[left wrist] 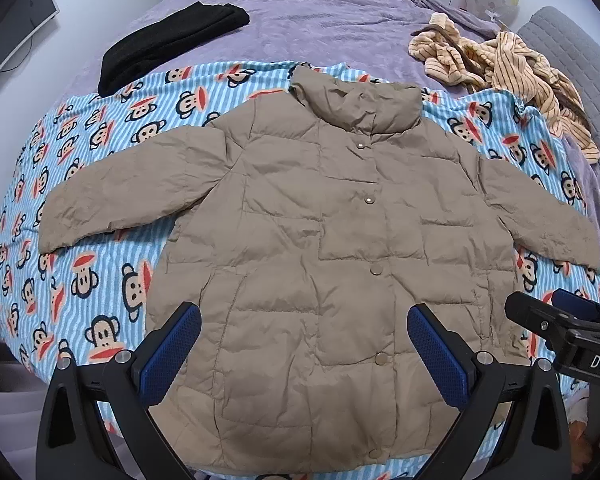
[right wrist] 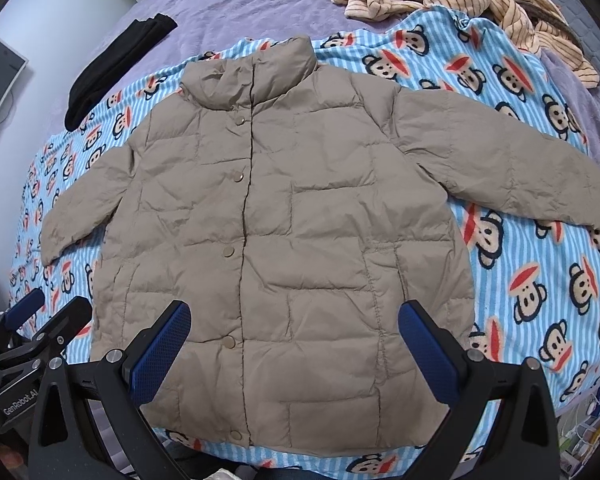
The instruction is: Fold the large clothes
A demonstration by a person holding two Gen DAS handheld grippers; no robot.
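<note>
Nearest first: left gripper (left wrist: 304,350) hangs over the lower front of the jacket (left wrist: 320,240), fingers wide apart, nothing between them. Right gripper (right wrist: 294,346) likewise, spread and empty, over the hem area on the other half. Neither touches fabric, as far as can be told.

Jacket lies face up, snapped shut, on the monkey blanket (left wrist: 80,240), hem at 6 o'clock, collar (left wrist: 356,104) at 12. Sleeves run out toward 9 and 3, each angled down. No fold made yet, by the look of it.

Risks, as judged:
- Puffy quilted shell. A pinch may catch only the top layer; the back would stay down and the fold come out crooked.
- Slick, air-filled fabric likely springs open once let go.
- Pinching low could grab the blanket with the hem and drag it along.
- Snaps (left wrist: 377,268) down the placket: a finger closing on one gets a poor hold.
- Both tools sit close together at 6 o'clock; reaching for opposite sleeves could cross them or bump.

Farther off, at 10 to 11 o'clock, a black garment (left wrist: 172,44) overlaps the blanket edge. At 1 to 2 o'clock a striped heap (left wrist: 508,76) lies just beyond the right shoulder; a swung sleeve might land on it. Purple cover (left wrist: 320,16) beyond.
</note>
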